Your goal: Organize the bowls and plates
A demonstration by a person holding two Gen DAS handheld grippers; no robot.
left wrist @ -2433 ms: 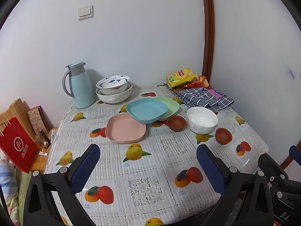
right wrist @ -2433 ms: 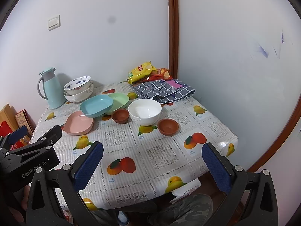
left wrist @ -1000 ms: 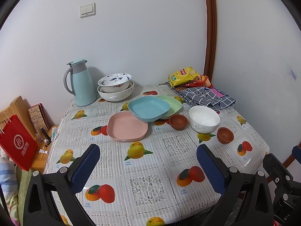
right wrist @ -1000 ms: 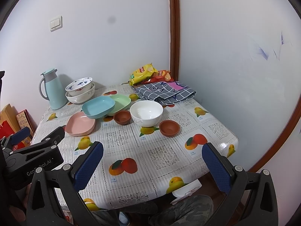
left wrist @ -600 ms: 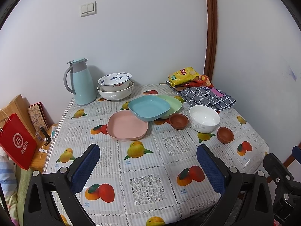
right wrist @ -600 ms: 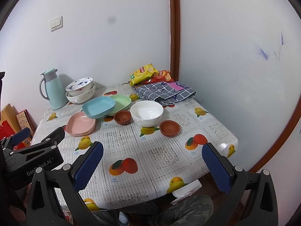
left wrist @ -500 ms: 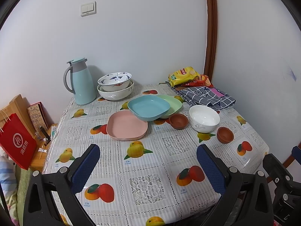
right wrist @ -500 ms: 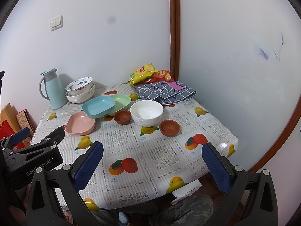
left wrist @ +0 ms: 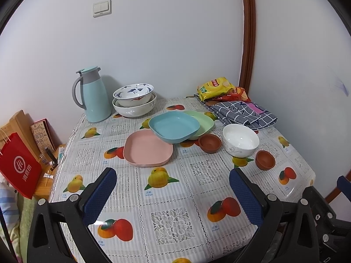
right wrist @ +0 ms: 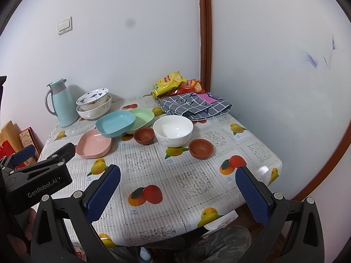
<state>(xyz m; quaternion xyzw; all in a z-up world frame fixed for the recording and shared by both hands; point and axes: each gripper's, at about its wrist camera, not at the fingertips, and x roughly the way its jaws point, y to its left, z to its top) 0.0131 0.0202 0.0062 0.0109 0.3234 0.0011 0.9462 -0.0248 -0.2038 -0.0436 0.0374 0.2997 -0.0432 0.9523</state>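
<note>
On the fruit-print table lie a pink plate, a blue plate leaning on its edge and over a green plate, a white bowl, two small brown bowls, and two stacked patterned bowls at the back. The right wrist view shows the same pink plate, blue plate, white bowl and brown bowls. My left gripper and right gripper are open and empty, above the near table edge.
A pale blue jug stands at the back left. Snack bags and a checked cloth lie at the back right by the walls. A red bag and boxes stand left of the table. The left gripper's body shows in the right wrist view.
Both views have drifted slightly; the dishes have not moved and both grippers stay open.
</note>
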